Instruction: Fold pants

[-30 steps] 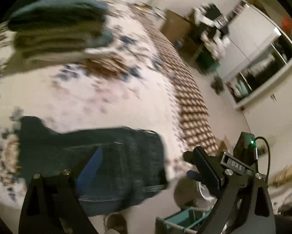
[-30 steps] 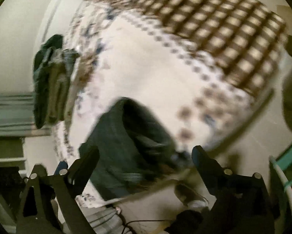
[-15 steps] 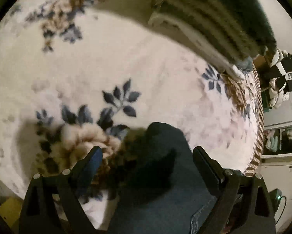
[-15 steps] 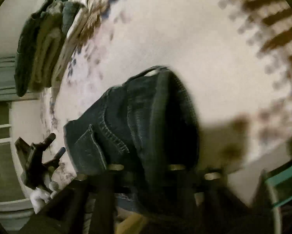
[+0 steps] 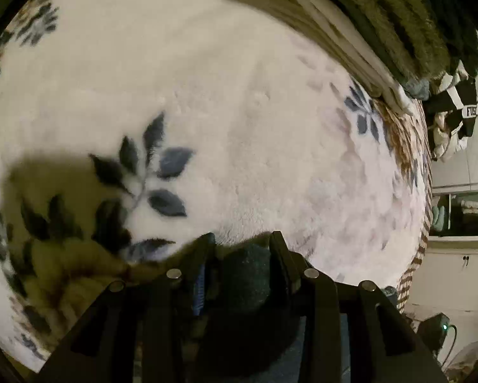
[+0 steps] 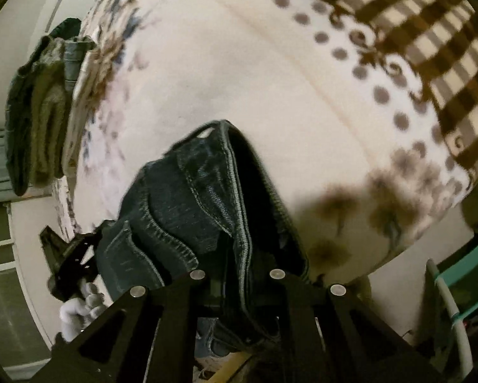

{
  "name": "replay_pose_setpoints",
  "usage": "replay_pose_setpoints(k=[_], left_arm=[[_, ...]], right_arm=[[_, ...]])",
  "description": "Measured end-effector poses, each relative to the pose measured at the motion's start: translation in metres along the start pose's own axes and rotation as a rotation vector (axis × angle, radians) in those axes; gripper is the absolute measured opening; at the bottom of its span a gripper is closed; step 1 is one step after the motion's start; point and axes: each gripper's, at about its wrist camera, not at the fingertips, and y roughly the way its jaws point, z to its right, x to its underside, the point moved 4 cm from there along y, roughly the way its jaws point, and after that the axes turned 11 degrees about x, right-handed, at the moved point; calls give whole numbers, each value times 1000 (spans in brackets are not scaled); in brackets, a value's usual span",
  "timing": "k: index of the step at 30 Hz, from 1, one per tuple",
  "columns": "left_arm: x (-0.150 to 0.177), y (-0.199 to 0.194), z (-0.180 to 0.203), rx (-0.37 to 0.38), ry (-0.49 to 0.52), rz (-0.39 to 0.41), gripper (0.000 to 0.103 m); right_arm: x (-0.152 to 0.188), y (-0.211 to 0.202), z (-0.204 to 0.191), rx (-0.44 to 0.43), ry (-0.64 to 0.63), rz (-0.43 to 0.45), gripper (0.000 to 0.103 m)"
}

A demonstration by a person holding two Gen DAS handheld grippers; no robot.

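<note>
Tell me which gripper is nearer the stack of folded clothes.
Left. The left gripper, gripping the jeans, is closer to the stack; the right gripper grips them by the bed's edge.

From my left camera I see a plush white bedspread with blue-grey leaf prints [image 5: 239,111] filling the frame, and a pile of folded olive and cream blankets [image 5: 366,22] at one o'clock. My right camera shows its brown-and-cream checked border [image 6: 430,32] at two o'clock, a teal plastic crate [image 6: 468,271] at four, a pale wall [image 6: 25,9] at ten. Lighting is dim and yellowish.
</note>
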Motion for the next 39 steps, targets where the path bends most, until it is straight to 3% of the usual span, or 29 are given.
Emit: replay_pose_setpoints(k=[3, 6, 7, 8, 11, 12, 13, 14, 16, 18, 22, 24, 26, 27, 28, 32, 37, 39], left_arm=[[8, -26, 10, -18, 7, 28, 33], [26, -52, 17, 1, 1, 59, 49], [36, -58, 20, 18, -3, 68, 63], [45, -62, 21, 30, -4, 73, 71], [72, -58, 16, 29, -22, 51, 71], [80, -52, 13, 14, -30, 40, 71], [84, -47, 11, 10, -38, 27, 71], [90, -39, 6, -3, -47, 8, 71], [94, -31, 2, -21, -41, 7, 71], [96, -24, -5, 7, -54, -5, 79], [96, -24, -4, 18, -58, -2, 80], [97, -34, -3, 51, -60, 17, 79], [98, -42, -3, 86, -67, 36, 80], [99, -43, -4, 106, -72, 47, 80], [99, -43, -6, 124, -75, 51, 82], [97, -40, -18, 192, -99, 87, 83], [95, -24, -25, 234, -100, 69, 85], [93, -20, -22, 243, -80, 68, 88]], right_arm=[[-2, 4, 1, -62, 5, -45, 16], [3, -14, 0, -100, -32, -48, 66], [6, -21, 1, -113, -43, -42, 71], [10, -25, 1, -120, -48, -41, 72], [26, -13, 7, -105, -21, -127, 75], [31, -3, 11, -96, 8, -157, 70], [34, 3, 15, -99, 28, -162, 33], [36, 6, 15, -115, 43, -145, 27], [36, -4, 6, -62, -1, -51, 16], [30, -24, -6, 0, -86, 101, 15], [18, 0, 1, 18, -75, 46, 16], [15, -1, 0, -29, -65, 26, 25], [15, -8, 6, -104, -11, -3, 54], [19, -16, 12, -133, 19, 11, 77], [22, -24, 17, -165, 39, 32, 88], [38, -14, 21, -277, 84, 2, 94], [46, 34, 6, -306, 90, -57, 94], [45, 46, -4, -301, 86, -31, 98]])
